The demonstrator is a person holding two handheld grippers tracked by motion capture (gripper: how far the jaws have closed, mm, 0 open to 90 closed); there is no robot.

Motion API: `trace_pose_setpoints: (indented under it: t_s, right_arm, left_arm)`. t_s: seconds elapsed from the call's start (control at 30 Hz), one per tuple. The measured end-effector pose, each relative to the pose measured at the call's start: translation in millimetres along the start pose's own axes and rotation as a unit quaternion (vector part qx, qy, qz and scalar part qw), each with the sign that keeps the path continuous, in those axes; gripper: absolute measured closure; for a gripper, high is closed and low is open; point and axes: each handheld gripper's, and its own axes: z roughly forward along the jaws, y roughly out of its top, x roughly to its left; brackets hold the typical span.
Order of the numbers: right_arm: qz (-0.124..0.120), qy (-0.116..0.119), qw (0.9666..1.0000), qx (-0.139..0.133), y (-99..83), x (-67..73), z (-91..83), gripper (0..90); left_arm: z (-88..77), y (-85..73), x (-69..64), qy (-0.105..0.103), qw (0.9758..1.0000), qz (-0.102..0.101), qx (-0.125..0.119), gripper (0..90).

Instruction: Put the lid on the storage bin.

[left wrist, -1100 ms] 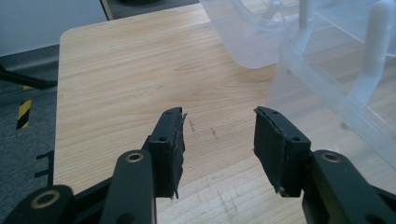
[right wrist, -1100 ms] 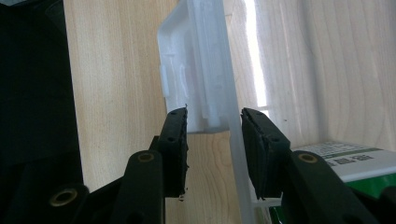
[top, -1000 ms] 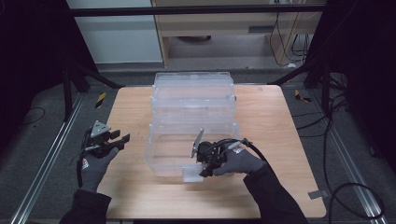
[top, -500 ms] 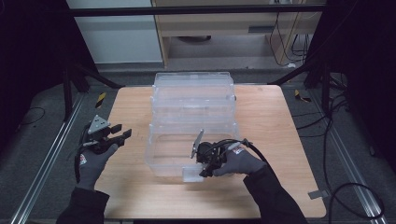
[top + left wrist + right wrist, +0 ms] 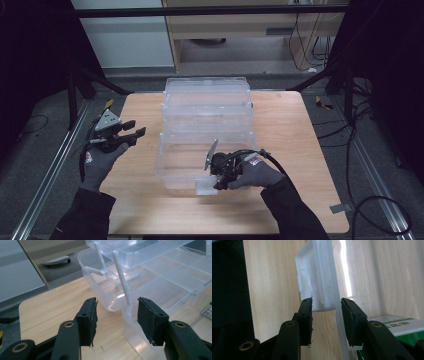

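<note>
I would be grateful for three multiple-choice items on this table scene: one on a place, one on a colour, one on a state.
1. Where is the left gripper?
A. inside the front box
B. left of the clear boxes, above the table edge
C. behind the boxes

2. What colour is the tabletop?
A. light wood
B. white
C. black

3. How do the right gripper's jaws stand?
A. wide open over bare table
B. either side of the front box's latch and wall
C. around a cable

Key: 1 B, the high view shows it beside the box stack; 2 A, pale grain shows in all views; 3 B, the right gripper view shows the wall and latch between the pads.
</note>
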Motion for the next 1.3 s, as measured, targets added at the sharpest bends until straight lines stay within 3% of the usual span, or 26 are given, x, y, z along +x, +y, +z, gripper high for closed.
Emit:
trace_pose_setpoints:
  t_s: [0.13, 0.23, 0.37, 0.43, 0.5, 0.57, 0.77, 0.9, 0.93, 1.13, 1.3]
  right_arm:
    - [0.001, 0.0, 1.0, 0.0, -0.1, 0.1, 0.0, 62.6]
    - [0.003, 0.001, 1.0, 0.004, 0.5, 0.3, -0.2, 62.6]
    - [0.001, 0.001, 1.0, 0.003, 0.5, 0.1, -0.2, 62.5]
    - [0.001, 0.001, 1.0, 0.003, 0.6, 0.1, -0.2, 62.6]
    - [0.002, 0.001, 1.0, 0.003, 0.8, 0.2, -0.1, 62.5]
    - [0.002, 0.001, 1.0, 0.003, 0.9, 0.1, -0.1, 62.5]
    - [0.003, 0.003, 1.0, 0.002, 0.6, 0.0, -0.1, 62.5]
    - [0.003, 0.005, 1.0, 0.002, 0.6, -0.2, -0.3, 62.5]
    - [0.003, 0.005, 1.0, 0.002, 0.6, -0.2, -0.3, 62.6]
    - [0.002, 0.003, 1.0, 0.002, 0.8, -0.4, 0.0, 62.5]
    - [0.001, 0.004, 1.0, 0.002, 1.0, -0.3, -0.1, 62.6]
  left_arm:
    - [0.1, 14.7, -2.7, -0.011, 0.9993, 0.034, 0.003, 48.7]
    - [1.5, 24.8, -3.4, -0.022, 0.9986, 0.048, 0.003, 48.8]
    - [6.3, 43.2, -6.2, -0.033, 0.9958, 0.085, 0.003, 49.2]
    - [9.1, 50.4, -9.3, -0.034, 0.9938, 0.106, 0.007, 49.0]
    - [13.4, 57.2, -13.1, -0.048, 0.9919, 0.117, 0.013, 48.7]
    - [18.4, 63.9, -16.7, -0.055, 0.9888, 0.137, 0.021, 48.1]
    - [30.6, 76.7, -23.8, -0.075, 0.9816, 0.173, 0.029, 47.4]
    - [37.2, 82.2, -26.4, -0.085, 0.9782, 0.187, 0.032, 47.1]
    - [39.2, 83.7, -26.7, -0.089, 0.9759, 0.196, 0.035, 46.9]
    - [45.3, 90.4, -29.2, -0.1, 0.9676, 0.227, 0.046, 46.5]
    - [49.1, 96.8, -29.2, -0.103, 0.9638, 0.24, 0.052, 46.6]
